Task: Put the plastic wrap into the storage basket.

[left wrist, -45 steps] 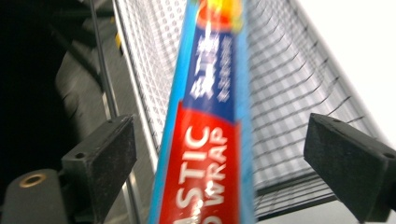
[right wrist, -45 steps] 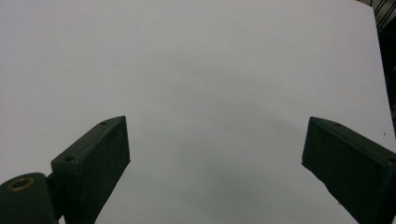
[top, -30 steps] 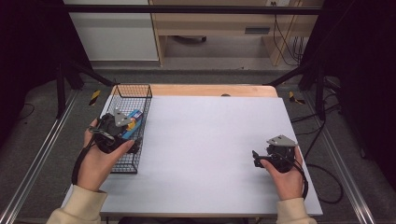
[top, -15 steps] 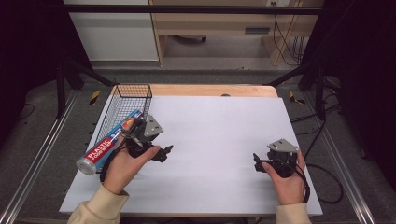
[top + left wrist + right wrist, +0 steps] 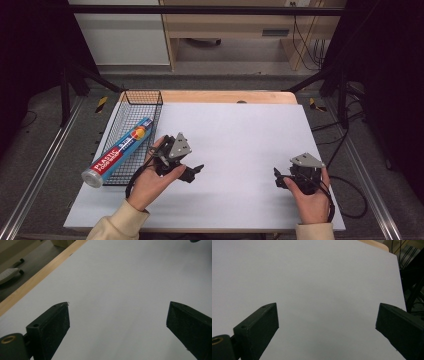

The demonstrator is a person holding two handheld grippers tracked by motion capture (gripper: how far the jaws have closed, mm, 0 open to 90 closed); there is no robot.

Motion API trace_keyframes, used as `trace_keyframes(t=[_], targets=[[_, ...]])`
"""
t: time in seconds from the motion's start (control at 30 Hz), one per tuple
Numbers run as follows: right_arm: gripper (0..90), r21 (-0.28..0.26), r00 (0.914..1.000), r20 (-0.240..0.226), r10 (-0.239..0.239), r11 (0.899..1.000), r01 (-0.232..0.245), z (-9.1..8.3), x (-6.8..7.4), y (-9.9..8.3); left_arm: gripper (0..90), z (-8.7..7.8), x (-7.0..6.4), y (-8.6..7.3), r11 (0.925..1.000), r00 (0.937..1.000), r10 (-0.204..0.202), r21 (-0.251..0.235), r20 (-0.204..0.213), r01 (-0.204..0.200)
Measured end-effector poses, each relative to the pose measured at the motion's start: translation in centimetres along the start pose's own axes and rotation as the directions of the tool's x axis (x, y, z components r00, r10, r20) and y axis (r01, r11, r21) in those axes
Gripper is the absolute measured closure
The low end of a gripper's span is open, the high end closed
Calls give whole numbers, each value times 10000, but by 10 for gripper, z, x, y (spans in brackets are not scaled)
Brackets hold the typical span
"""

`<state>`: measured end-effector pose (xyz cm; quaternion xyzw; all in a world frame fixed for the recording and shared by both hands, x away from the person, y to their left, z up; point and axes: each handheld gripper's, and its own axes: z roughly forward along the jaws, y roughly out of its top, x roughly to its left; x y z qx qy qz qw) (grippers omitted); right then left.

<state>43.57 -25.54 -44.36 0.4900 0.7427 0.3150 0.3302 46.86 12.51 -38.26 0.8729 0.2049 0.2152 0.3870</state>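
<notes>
A long blue and red roll of plastic food wrap point(image 5: 118, 151) lies slantwise in a black wire basket point(image 5: 150, 94) at the table's left edge, its silver near end sticking out over the basket's front rim. My left gripper point(image 5: 194, 172) rests just right of the basket on the white table point(image 5: 240, 125), pointing right. In the left gripper view it point(image 5: 117, 315) is open with bare white surface between its jaws. My right gripper point(image 5: 276, 179) sits near the front right, pointing left. In its own view it point(image 5: 327, 317) is open and holds nothing.
A wooden strip point(image 5: 225, 96) borders the table's far edge. Cables point(image 5: 350, 200) trail off the right side, and dark stand legs point(image 5: 340, 95) flank the table. Metal rails point(image 5: 40, 170) run along the floor at the left.
My left gripper was over the basket with the roll; it has let go, moved right onto the white surface and stands open. The roll now lies in the basket. The right gripper barely moved.
</notes>
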Motion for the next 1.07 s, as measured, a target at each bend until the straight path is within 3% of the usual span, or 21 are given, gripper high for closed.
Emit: trace_keyframes(t=[0.33,0.5,0.87,1.07], targets=[[49,63,10000,13,60,10000,-60,-1,-2,-2,47,21,-11,-12,9997,9989,-241,64,412,239],[50,53,10000,-2,85,9999,-85,-1,-2,-3,46,34,-14,-26,9994,9972,-302,185,684,290],[55,230,9968,-472,649,9977,-639,6,-5,-9,49,43,-13,-56,9951,9941,-987,116,461,982],[87,358,9910,-786,1083,9938,-1057,10,-8,-14,50,39,-13,-62,9959,9956,-902,39,249,901]])
